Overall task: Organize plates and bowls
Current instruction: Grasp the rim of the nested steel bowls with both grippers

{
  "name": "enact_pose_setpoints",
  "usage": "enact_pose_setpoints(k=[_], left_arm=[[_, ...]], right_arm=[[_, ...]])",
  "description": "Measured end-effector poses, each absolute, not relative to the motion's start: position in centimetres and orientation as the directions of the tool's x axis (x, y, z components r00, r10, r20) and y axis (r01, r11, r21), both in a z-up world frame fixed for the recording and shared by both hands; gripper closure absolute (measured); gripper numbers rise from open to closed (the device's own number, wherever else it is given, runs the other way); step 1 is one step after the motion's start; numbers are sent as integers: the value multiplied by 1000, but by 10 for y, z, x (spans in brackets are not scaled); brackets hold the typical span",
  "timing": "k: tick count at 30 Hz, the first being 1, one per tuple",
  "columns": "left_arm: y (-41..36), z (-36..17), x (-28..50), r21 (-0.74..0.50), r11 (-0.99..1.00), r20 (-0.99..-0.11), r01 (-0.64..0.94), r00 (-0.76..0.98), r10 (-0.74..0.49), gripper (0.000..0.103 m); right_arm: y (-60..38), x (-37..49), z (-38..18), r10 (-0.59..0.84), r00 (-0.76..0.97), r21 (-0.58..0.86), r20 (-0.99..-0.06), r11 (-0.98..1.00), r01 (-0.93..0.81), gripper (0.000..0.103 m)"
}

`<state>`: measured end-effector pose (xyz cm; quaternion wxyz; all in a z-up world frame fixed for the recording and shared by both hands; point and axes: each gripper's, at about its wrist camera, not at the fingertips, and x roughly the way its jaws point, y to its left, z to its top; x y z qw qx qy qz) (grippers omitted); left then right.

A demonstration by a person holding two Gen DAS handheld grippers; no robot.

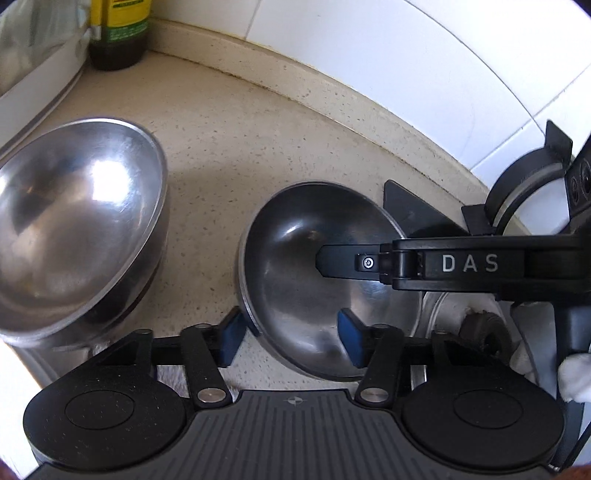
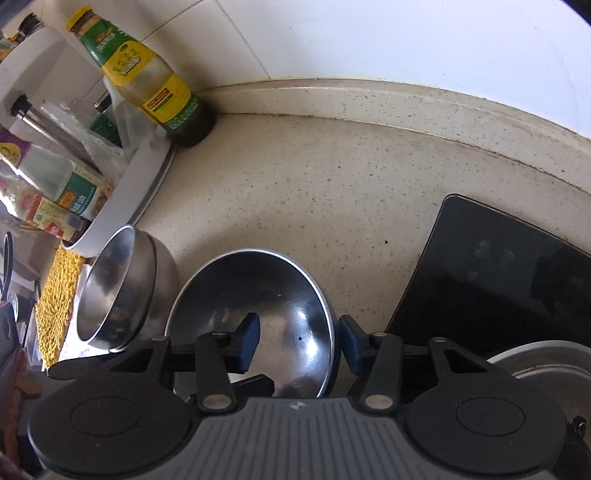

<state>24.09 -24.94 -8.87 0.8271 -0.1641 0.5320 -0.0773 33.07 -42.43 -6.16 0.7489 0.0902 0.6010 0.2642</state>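
A small steel bowl [image 1: 295, 266] [image 2: 236, 291] sits on the speckled beige counter [image 1: 240, 147]. My left gripper [image 1: 291, 341] straddles its near-left rim, one blue pad outside the wall and one inside, with a wide gap between them. My right gripper [image 2: 300, 343] straddles the opposite rim the same way, open and not pinching. In the left wrist view its black finger [image 1: 343, 263] reaches into the bowl from the right. To the left stands a stack of larger steel bowls [image 1: 74, 221] [image 2: 118, 291].
A yellow-green labelled bottle [image 2: 147, 74] [image 1: 118, 33] stands in the back corner beside a white tray [image 2: 122, 199] of jars. A black cooktop [image 2: 491, 280] lies to the right, with a steel pan [image 2: 535, 362] near it. A yellow mat [image 2: 59, 295] lies at the left.
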Motion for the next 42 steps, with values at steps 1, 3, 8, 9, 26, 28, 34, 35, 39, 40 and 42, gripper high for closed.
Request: enact_pose_setpoints(k=[1, 3, 8, 9, 26, 28, 34, 35, 39, 40, 42], left_arm=[[-248, -90, 241, -348, 937, -855, -37, 422, -301, 47], [-249, -90, 243, -332, 943, -855, -15, 426, -294, 50], [-253, -87, 243, -320, 947, -848, 34, 437, -302, 53], [-255, -84, 242, -317, 947, -845, 44, 440, -303, 53], [-262, -63, 240, -317, 941, -826, 119, 453, -335, 49], [-261, -58, 239, -319, 939, -818, 133, 462, -343, 48], [-257, -36, 235, -335, 927, -784, 169, 497, -373, 47], [-255, -33, 234, -336, 926, -778, 172, 504, -375, 47], [-246, -18, 226, -337, 925, -758, 177, 532, -378, 46], [-243, -13, 224, -337, 925, -751, 179, 541, -378, 46], [-234, -3, 219, -340, 924, -736, 175, 563, -377, 45]], right_arm=[[-425, 331, -64, 506, 138, 458, -851, 845, -277, 44], [-426, 328, -65, 503, 137, 456, -853, 848, -271, 44], [-438, 324, -58, 510, 162, 467, -845, 851, -241, 44], [-440, 323, -55, 512, 171, 470, -842, 851, -235, 44], [-449, 318, -33, 525, 214, 495, -824, 850, -182, 43], [-450, 319, -26, 529, 227, 497, -818, 848, -183, 43], [-448, 319, -1, 539, 263, 504, -800, 842, -192, 43], [-445, 318, 3, 541, 267, 504, -798, 841, -196, 43], [-431, 313, 18, 550, 276, 506, -788, 834, -219, 43], [-426, 311, 23, 551, 279, 504, -786, 834, -227, 43], [-416, 307, 31, 554, 283, 499, -783, 831, -247, 43]])
